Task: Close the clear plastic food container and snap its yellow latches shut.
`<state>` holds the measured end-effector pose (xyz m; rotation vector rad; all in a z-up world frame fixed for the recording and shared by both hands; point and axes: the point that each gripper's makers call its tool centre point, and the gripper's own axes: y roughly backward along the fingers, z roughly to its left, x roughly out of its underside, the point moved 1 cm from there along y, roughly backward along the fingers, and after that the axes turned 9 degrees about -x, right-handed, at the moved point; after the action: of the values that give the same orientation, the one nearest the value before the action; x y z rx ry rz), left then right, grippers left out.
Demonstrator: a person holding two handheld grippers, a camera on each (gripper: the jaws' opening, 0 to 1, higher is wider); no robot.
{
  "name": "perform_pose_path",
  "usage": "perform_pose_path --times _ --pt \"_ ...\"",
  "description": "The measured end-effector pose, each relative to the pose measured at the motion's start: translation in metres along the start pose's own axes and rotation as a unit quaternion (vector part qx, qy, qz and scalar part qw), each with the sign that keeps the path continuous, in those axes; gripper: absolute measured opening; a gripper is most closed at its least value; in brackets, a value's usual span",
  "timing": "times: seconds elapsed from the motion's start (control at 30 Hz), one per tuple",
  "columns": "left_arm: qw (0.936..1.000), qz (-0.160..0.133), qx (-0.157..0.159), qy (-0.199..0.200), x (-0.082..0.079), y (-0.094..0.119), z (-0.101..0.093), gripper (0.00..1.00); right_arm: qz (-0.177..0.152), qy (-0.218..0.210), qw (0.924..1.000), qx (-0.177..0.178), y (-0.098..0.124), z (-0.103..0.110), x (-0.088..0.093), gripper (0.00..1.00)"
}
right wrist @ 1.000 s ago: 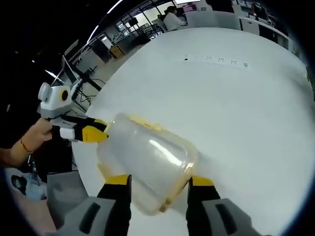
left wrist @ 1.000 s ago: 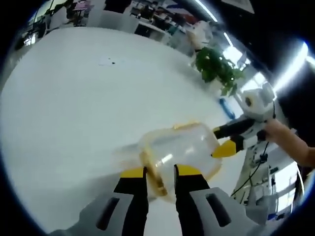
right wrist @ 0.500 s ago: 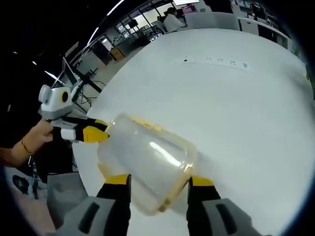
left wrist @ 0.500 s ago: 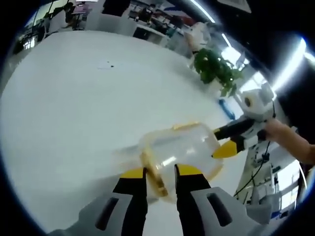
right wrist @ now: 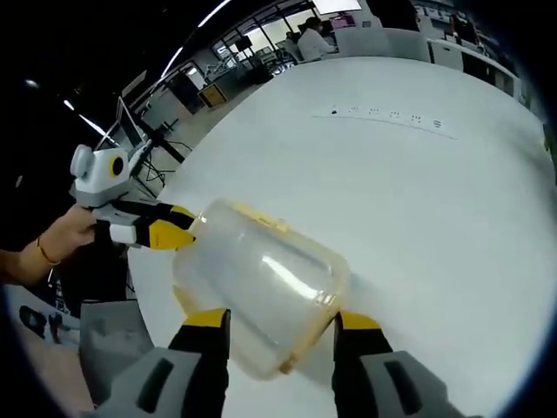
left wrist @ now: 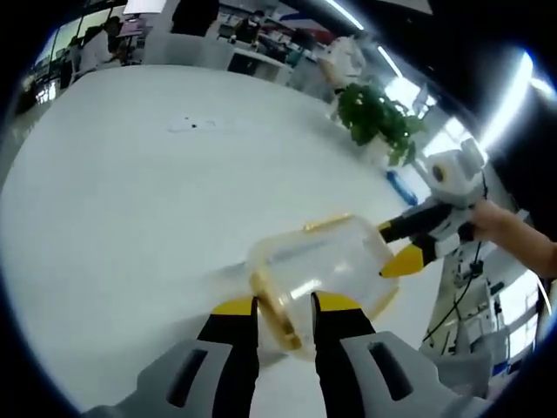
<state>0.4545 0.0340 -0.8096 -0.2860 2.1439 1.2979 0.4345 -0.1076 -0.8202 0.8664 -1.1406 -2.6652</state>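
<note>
Clear food container sits on the white tabletop, held between both tongs from opposite ends.

Left gripper view: left tongs have jaws narrowly apart, straddling the container's yellow-edged rim; looks clamped on that rim, though blur makes contact hard to confirm. Right tongs enter from the right, yellow tips touching the far end of the container, a hand gripping the handle. A yellow latch shows on the container's top edge. Background here: potted plant past the tabletop edge, office desks behind.

Right gripper view: right tongs have jaws wide apart, one on each side of the container, its yellow rim down between them. Jaw tips sit just beside the walls; can't tell if they press. Left tongs come in from the left, tip touching the container's far end, hand on the handle. Yellow latch is along the upper edge.

This view adds a row of small dark marks on the tabletop and a seated person at the far desks.
</note>
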Motion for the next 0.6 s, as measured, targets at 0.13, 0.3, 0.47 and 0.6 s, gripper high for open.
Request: perform_pose_path --times 0.13,0.3,0.47,0.6 --pt "1.0 -0.004 -0.006 -0.003 -0.0001 0.0004 0.0003 0.21 -0.005 0.002 1.0 0.002 0.0002 -0.0002 -0.0004 0.46" --pt "0.9995 -0.013 -0.017 -0.024 -0.0014 0.0005 -0.0003 0.22 -0.01 0.012 0.9999 0.004 -0.0001 0.0019 0.0012 0.48" --pt "0.9988 -0.016 -0.032 -0.035 -0.002 0.0015 0.0041 0.27 -0.012 0.021 0.9997 0.007 -0.0009 0.0031 0.0023 0.5" --pt "0.9982 -0.015 -0.037 -0.046 -0.0014 0.0028 0.0043 0.29 -0.006 0.016 0.9998 0.008 -0.0002 0.004 0.0047 0.5"
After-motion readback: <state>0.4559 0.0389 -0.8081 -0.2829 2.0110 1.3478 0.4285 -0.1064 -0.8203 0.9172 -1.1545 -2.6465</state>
